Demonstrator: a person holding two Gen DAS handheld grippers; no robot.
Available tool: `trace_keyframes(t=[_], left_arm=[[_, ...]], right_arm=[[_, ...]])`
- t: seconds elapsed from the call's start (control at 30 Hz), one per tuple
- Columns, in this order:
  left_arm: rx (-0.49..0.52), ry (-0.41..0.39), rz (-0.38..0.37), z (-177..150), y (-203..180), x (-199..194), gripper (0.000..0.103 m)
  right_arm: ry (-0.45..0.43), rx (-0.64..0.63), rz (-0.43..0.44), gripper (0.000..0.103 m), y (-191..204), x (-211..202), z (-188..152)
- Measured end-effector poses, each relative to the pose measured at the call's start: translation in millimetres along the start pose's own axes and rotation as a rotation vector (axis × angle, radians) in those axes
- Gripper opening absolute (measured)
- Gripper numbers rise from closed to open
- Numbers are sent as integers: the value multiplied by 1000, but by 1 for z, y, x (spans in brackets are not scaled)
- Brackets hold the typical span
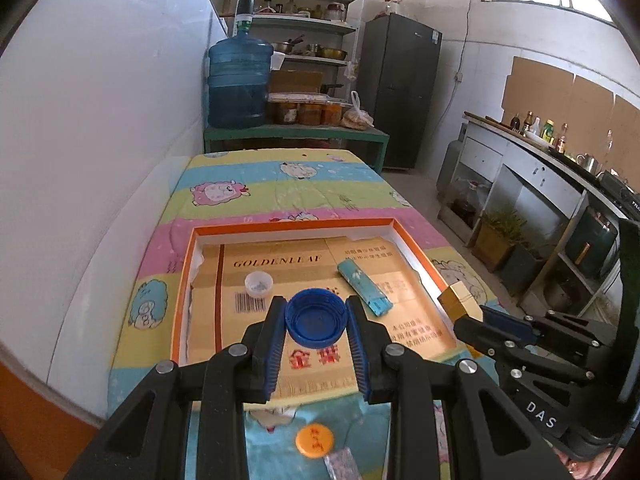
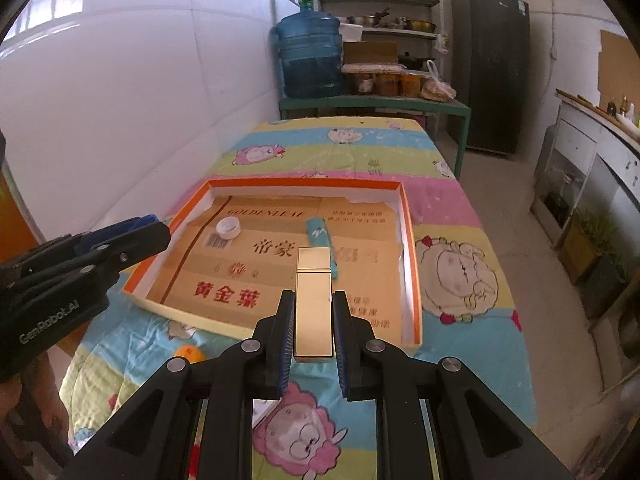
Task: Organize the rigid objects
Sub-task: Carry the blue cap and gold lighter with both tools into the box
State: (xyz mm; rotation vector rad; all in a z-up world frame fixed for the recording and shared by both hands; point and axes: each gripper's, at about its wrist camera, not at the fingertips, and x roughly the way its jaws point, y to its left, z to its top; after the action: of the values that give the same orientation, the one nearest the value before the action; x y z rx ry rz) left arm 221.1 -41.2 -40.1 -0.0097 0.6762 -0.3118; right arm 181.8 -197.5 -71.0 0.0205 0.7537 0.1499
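My left gripper (image 1: 316, 307) is shut on a blue bottle cap (image 1: 316, 317), open side up, held over the near part of the orange-rimmed box (image 1: 294, 227). My right gripper (image 2: 314, 298) is shut on a gold rectangular lighter (image 2: 314, 300), held over the box's near edge (image 2: 192, 322). The gold lighter (image 1: 458, 300) and right gripper also show in the left wrist view at the right. A white cap (image 1: 259, 283) and a teal lighter (image 1: 364, 288) lie inside the box; they also show in the right wrist view as the cap (image 2: 228, 228) and lighter (image 2: 322, 242).
An orange cap (image 1: 314, 441) and a small silvery packet (image 1: 342, 465) lie on the cartoon-print cloth (image 1: 288, 184) in front of the box. The white wall (image 1: 100, 140) runs along the table's left side. A blue water jug (image 1: 239, 80) and shelves stand behind.
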Motion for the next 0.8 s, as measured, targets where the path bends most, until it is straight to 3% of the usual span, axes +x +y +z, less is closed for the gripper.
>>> trace_keyframes(t=[0.5,0.8], left_arm=[[11,16,55,32,-2,44,30],[13,69,55,41,1,75,30]], right_arm=[[7,-28,7,18,-17,32,37],[35,-18,45,18,-31,55,51]])
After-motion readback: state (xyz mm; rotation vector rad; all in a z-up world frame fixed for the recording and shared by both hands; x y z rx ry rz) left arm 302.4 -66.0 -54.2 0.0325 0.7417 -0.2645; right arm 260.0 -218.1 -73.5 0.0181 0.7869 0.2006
